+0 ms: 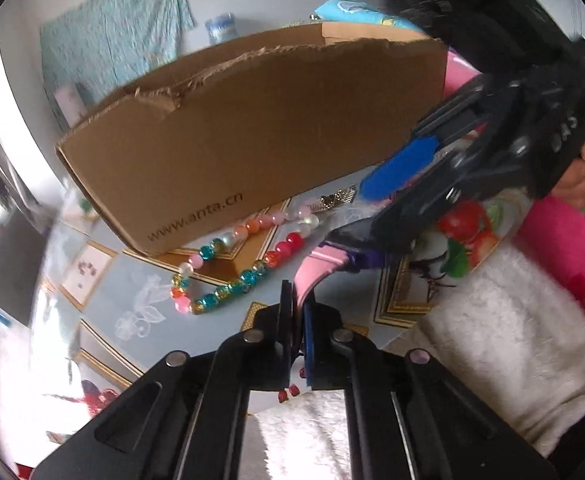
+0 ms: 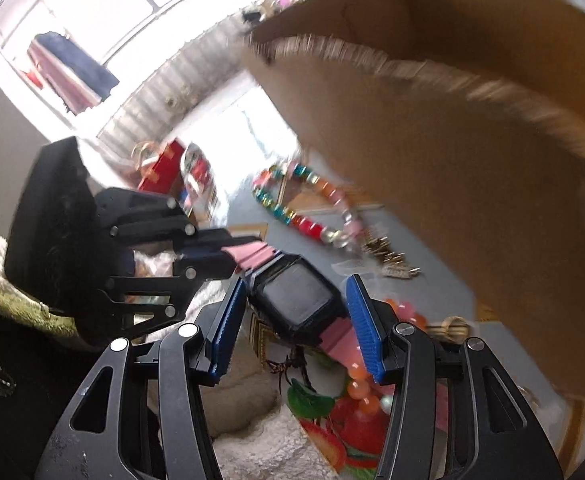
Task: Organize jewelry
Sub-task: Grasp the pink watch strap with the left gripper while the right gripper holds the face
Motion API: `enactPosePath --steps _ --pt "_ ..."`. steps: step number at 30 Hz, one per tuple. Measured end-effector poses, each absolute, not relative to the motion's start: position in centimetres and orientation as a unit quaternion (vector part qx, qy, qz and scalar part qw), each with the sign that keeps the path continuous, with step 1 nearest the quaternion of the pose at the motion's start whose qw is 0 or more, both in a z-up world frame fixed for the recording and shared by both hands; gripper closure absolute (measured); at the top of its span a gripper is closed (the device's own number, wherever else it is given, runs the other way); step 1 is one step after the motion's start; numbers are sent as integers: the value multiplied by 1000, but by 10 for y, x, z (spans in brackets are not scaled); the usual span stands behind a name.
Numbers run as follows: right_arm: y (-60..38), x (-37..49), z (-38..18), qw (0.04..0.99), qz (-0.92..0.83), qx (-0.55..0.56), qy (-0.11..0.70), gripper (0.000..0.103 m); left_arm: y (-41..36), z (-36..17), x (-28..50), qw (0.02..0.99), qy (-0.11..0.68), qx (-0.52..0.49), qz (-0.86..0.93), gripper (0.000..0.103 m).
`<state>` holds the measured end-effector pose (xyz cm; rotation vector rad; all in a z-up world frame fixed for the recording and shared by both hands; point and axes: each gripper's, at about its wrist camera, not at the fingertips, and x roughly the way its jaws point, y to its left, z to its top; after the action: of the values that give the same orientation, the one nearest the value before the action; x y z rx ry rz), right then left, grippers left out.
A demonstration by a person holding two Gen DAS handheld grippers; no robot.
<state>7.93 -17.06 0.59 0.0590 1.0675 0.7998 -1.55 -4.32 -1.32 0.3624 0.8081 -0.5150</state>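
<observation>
Left tool [image 2: 228, 258] pinches pink watch [image 2: 296, 300] strap, watch lying diagonally.

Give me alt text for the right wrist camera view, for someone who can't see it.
A black-faced watch with a pink strap sits between the open blue pads of the right gripper, while the left gripper pinches one end of the strap. Behind them, a multicoloured bead necklace lies on the blue table beside a cardboard box.
</observation>
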Motion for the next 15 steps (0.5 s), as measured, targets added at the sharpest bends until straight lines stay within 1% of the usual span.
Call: enactPosePath --steps 3,6,10,15 --pt "-190 70 22 811 343 33 473 54 -33 -10 -4 860 412 126 -272 99" --pt "-201 55 31 829 313 12 464 54 -18 -8 11 846 437 93 -291 99" --pt "-199 31 28 844 267 -65 460 55 -9 -10 24 827 469 61 -304 100" --pt "-197 18 11 844 217 -145 469 55 -1 -11 31 817 482 50 -313 101"
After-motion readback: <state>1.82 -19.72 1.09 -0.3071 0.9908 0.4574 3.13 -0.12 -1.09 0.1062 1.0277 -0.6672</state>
